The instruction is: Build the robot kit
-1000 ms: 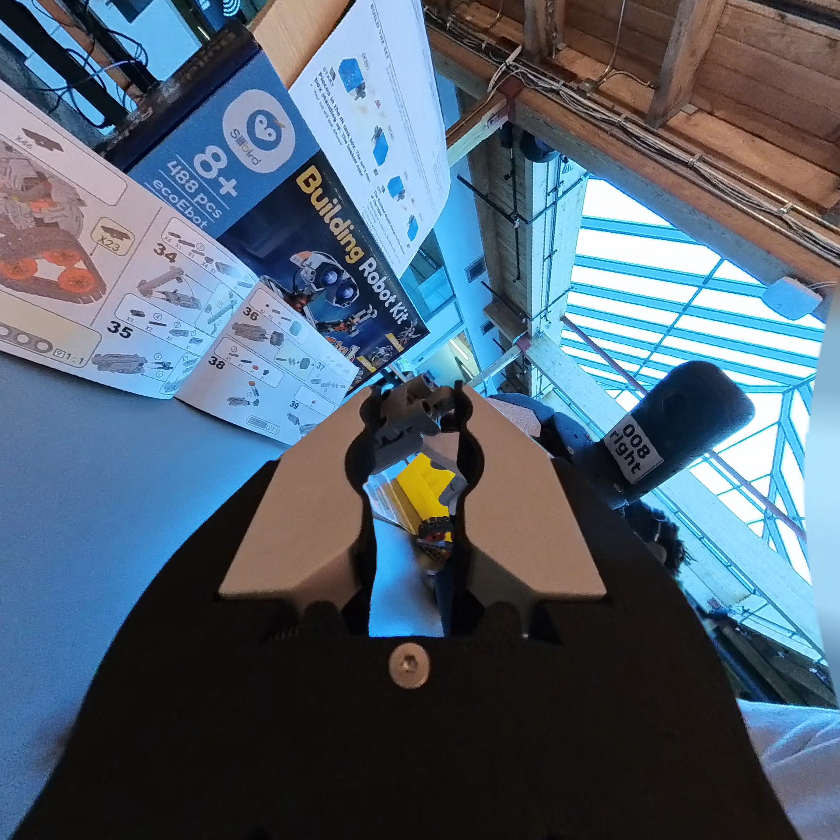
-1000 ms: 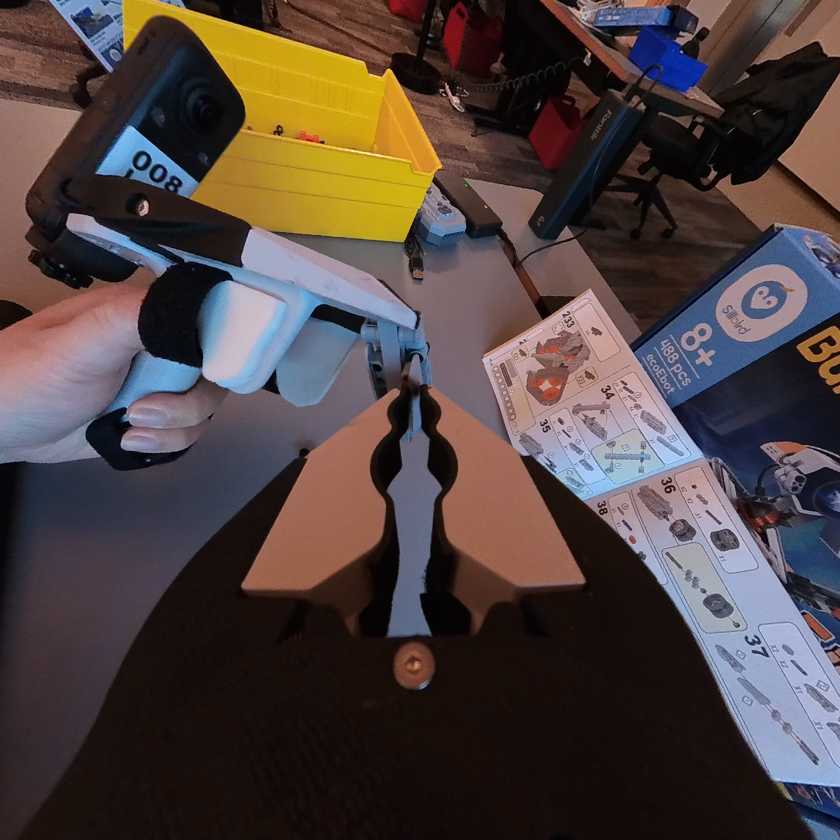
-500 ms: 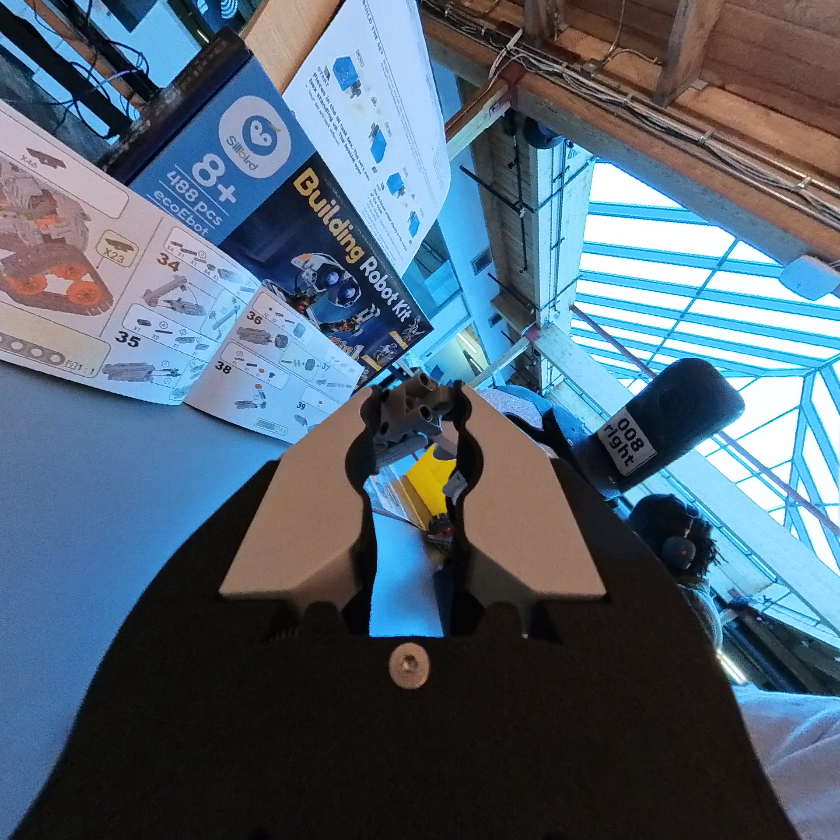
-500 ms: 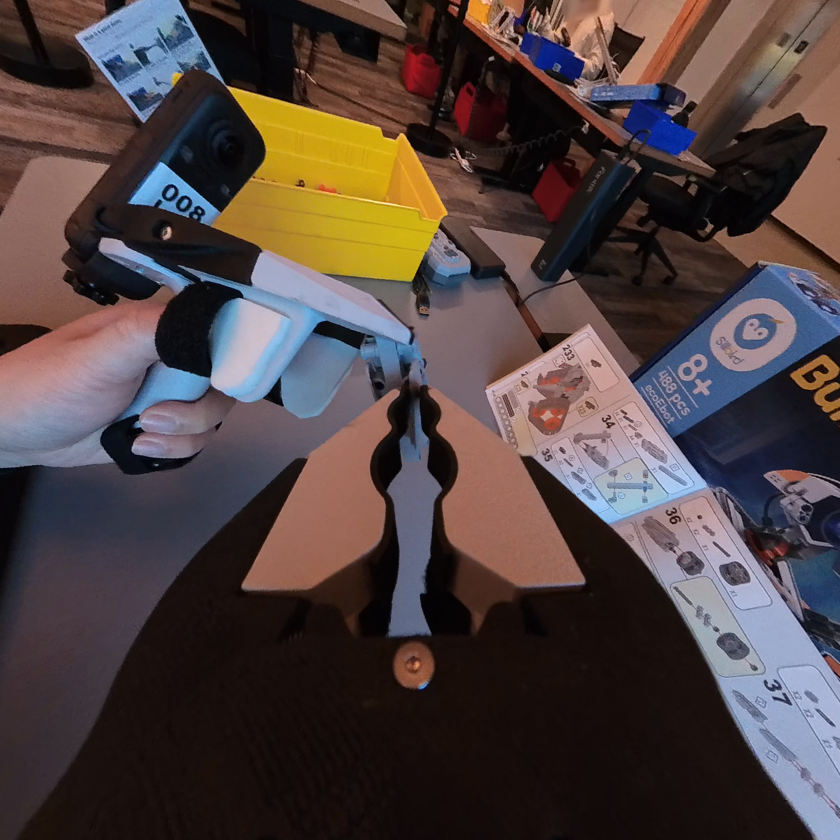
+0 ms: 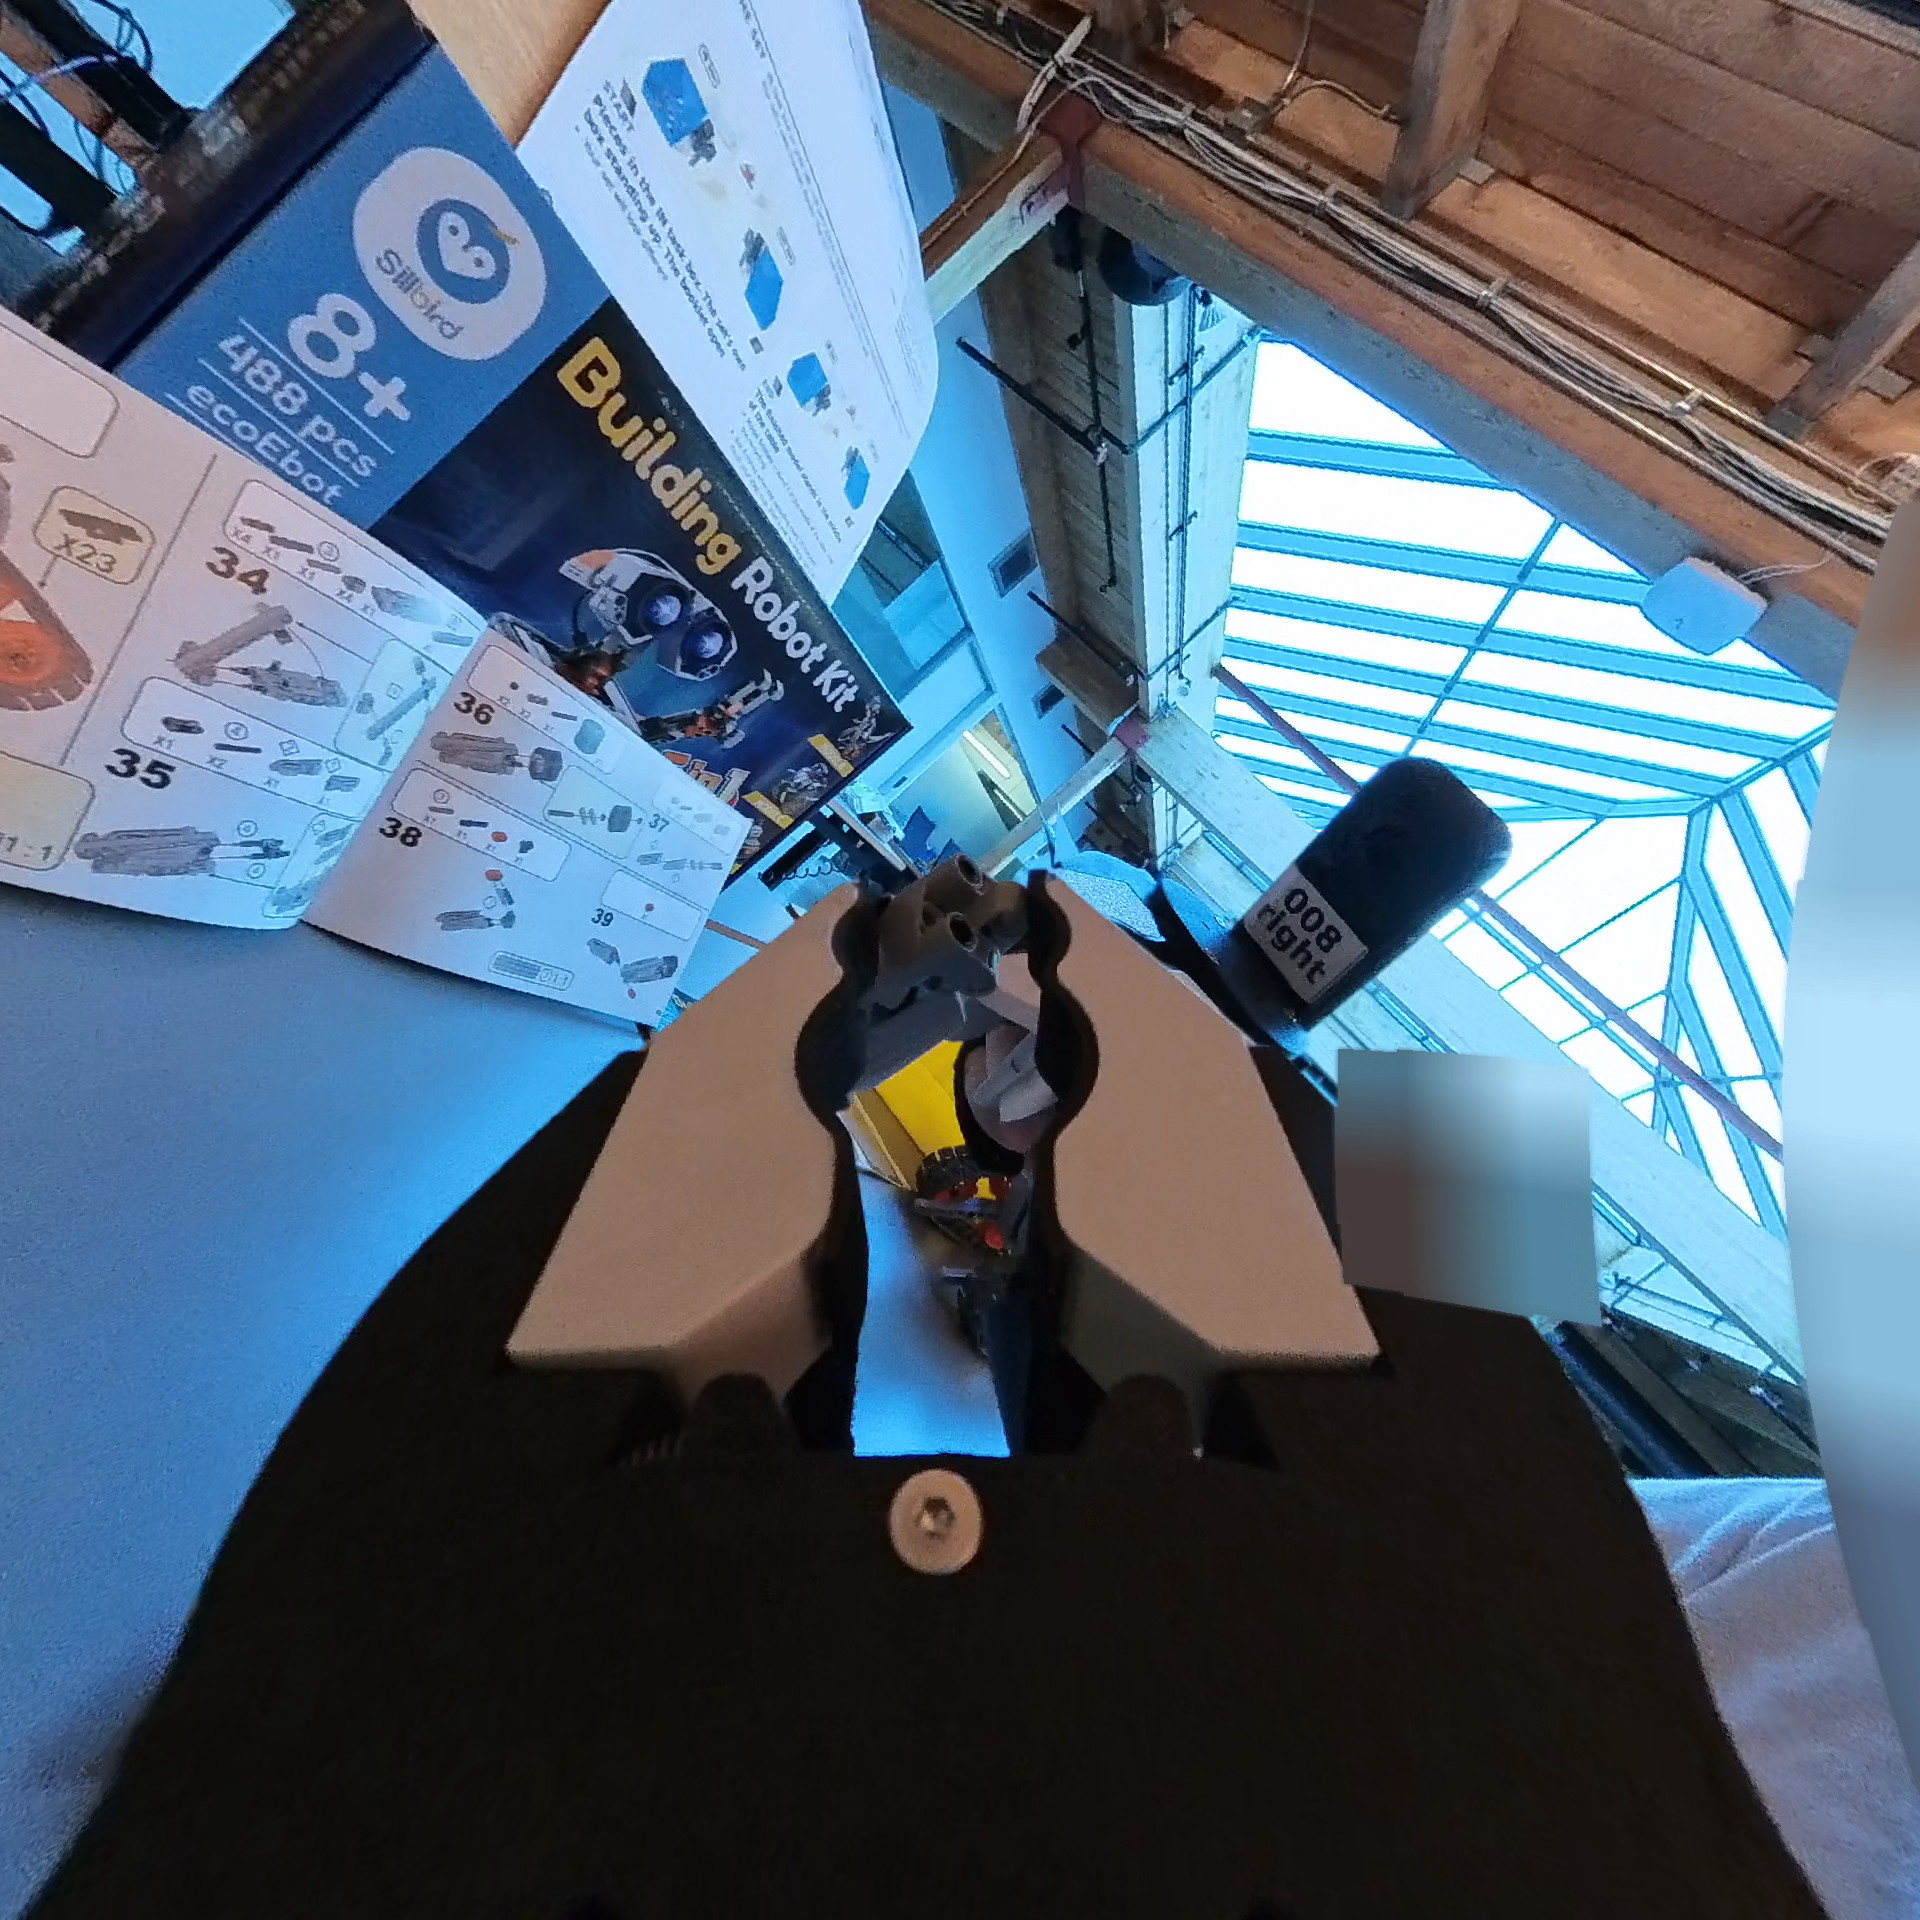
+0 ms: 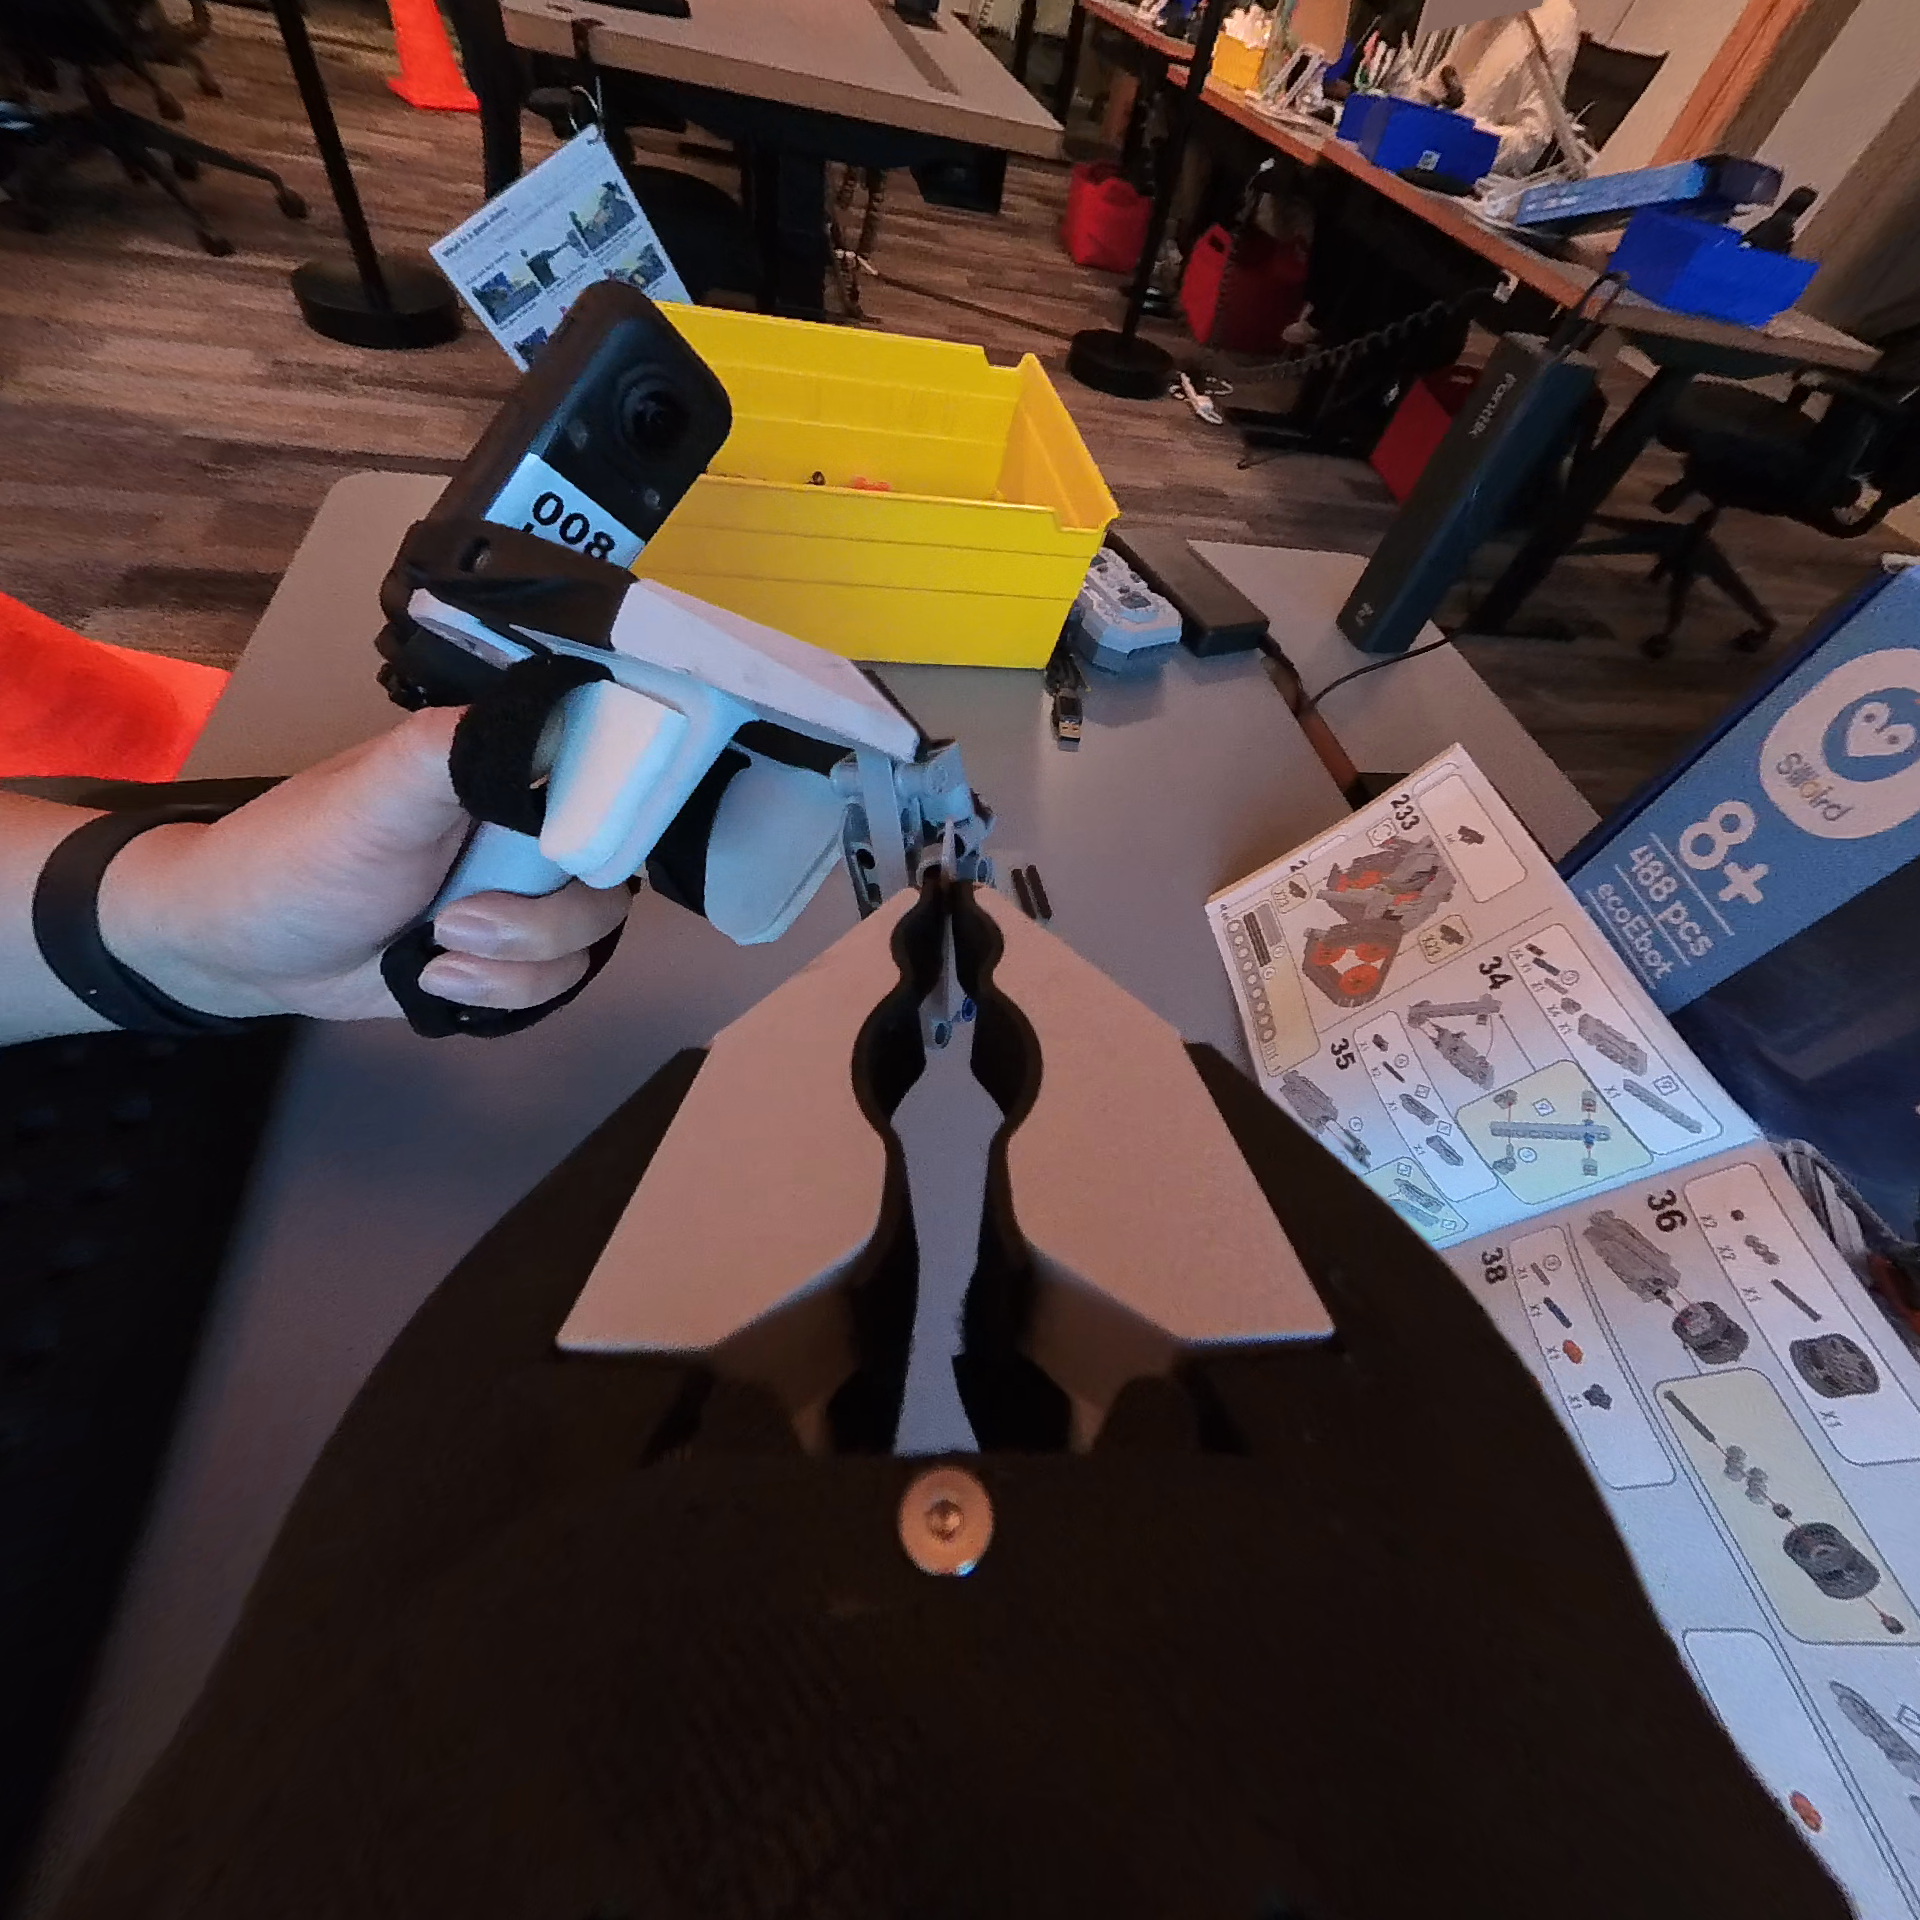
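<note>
A small grey building-brick assembly [image 5: 935, 961] of studded beams and pin holes was held between the tips of the left hand-held gripper [image 5: 943, 902], whose fingers were closed on it with only a narrow gap. In the right wrist view the same assembly [image 6: 914, 805] was seen raised above the grey worktop [image 6: 1153, 790], in front of the yellow bin [image 6: 883, 520]. A thin light-grey beam [image 6: 948, 977] with blue pins was pinched between the nearly closed fingers of the right hand-held gripper [image 6: 948, 914], its far end touching the assembly. The left hand-held gripper was gripped by a bare hand [image 6: 301, 883] wearing a dark wristband, its fingers curled round the trigger, and was pointed across toward the right one. An open instruction booklet [image 6: 1507, 1091] was laid on the worktop to the right, beside a blue kit box [image 6: 1766, 810]. Two small dark pins [image 6: 1031, 894] were seen lying just beyond the gripper tips.
</note>
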`<act>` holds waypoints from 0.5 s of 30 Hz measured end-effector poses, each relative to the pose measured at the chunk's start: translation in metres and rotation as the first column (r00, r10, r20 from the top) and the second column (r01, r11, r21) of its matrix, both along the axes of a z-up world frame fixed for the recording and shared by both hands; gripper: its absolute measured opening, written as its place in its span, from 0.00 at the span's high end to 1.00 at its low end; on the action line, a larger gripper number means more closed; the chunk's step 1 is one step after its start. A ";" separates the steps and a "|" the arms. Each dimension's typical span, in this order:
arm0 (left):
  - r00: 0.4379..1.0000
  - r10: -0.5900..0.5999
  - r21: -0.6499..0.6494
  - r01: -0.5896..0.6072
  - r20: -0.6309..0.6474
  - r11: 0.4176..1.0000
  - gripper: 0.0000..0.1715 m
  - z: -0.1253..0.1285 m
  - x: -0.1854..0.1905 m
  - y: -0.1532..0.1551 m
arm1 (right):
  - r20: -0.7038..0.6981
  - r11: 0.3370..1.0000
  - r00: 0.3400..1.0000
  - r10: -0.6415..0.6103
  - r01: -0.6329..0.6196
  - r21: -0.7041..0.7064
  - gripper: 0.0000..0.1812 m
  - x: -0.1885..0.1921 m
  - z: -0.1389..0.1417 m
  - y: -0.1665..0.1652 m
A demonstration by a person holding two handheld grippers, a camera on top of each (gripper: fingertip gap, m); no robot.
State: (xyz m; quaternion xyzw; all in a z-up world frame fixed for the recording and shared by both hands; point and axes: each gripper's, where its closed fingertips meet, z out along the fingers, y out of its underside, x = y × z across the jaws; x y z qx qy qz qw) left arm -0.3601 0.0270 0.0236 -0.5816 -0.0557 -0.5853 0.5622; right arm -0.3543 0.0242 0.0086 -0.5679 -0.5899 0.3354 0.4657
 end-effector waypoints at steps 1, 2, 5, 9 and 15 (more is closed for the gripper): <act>1.000 -0.003 -0.001 0.003 0.002 1.000 0.85 0.000 0.001 0.000 | -0.001 1.000 1.000 0.005 -0.005 0.001 1.00 0.000 0.000 0.000; 1.000 -0.006 -0.003 0.006 0.007 1.000 0.85 0.000 0.001 0.000 | -0.001 1.000 1.000 0.007 -0.007 0.003 1.00 0.001 0.000 -0.001; 1.000 0.006 -0.012 -0.006 0.004 1.000 0.85 -0.001 0.000 0.000 | 0.007 1.000 1.000 0.003 -0.003 0.013 1.00 0.000 -0.002 0.000; 0.992 0.088 -0.011 -0.089 -0.088 0.996 0.85 -0.005 0.000 0.003 | 0.042 0.996 0.998 -0.051 0.048 0.071 1.00 -0.002 -0.006 0.002; 0.995 0.097 -0.038 -0.097 0.008 0.995 0.86 -0.006 -0.010 0.004 | 0.053 0.985 0.993 -0.104 0.096 0.143 1.00 -0.009 -0.007 0.001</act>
